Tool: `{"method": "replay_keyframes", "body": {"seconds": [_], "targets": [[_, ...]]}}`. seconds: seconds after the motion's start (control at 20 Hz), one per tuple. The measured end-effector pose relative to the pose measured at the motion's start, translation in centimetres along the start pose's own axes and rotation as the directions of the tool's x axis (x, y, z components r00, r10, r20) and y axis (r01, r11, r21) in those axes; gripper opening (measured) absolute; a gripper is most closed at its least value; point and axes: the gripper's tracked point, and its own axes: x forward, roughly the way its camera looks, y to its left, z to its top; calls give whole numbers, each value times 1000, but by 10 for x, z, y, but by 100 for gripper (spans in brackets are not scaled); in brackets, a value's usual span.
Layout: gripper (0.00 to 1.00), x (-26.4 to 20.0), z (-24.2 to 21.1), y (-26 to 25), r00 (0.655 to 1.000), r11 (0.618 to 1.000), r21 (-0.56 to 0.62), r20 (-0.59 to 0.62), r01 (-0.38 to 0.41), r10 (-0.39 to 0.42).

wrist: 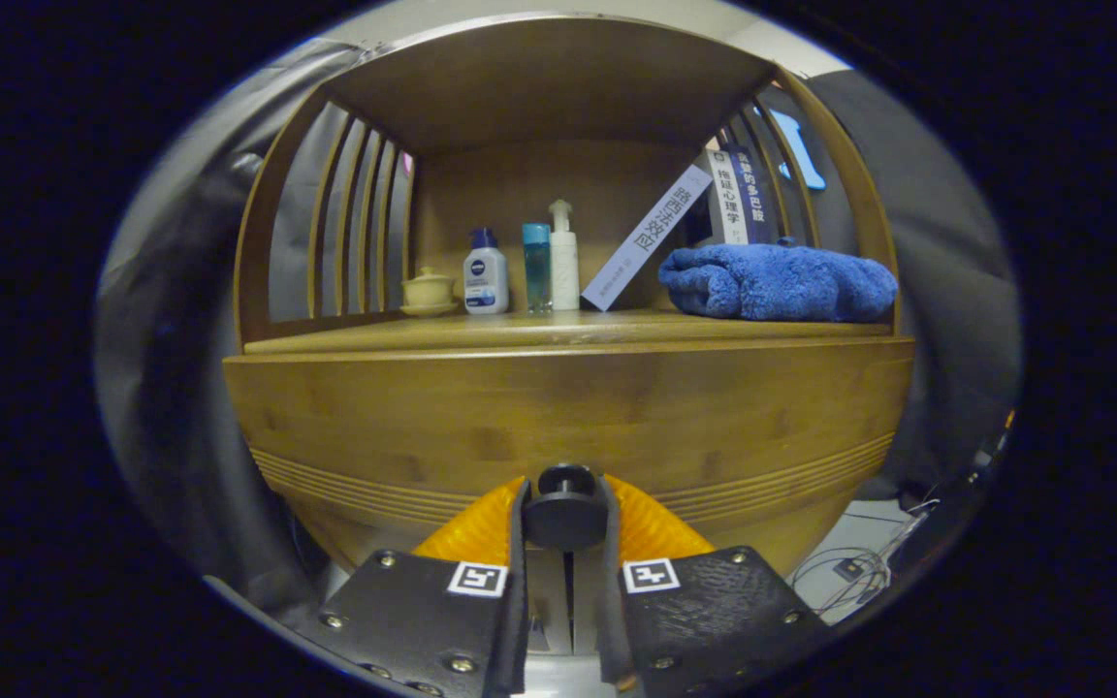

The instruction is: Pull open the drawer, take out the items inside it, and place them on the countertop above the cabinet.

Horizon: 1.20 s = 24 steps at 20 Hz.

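Note:
A wooden cabinet drawer front (568,407) fills the space just ahead of me, with grooved lines along its lower part. Its round black knob (565,514) sits between my two fingers, and my gripper (565,519) is shut on that knob. The drawer looks closed or barely moved; its inside is hidden. Above the drawer runs the wooden countertop (558,334) of the cabinet.
On the countertop stand a small lidded cup (429,291), a white-and-blue bottle (486,273), a teal bottle (537,267), a white pump bottle (563,257), leaning books (675,233) and a folded blue towel (777,283). Slatted sides and a wooden top enclose the shelf. Cables (859,567) lie on the floor at the right.

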Motion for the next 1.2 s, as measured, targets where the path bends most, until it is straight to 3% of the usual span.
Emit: {"method": "replay_keyframes", "body": {"seconds": [0.8,1.2], "targets": [[29,-131,-30,2,999,1000,-14,-46,-21,20],[29,-164,-31,3,999,1000,-9,-35,-29,29]]}}
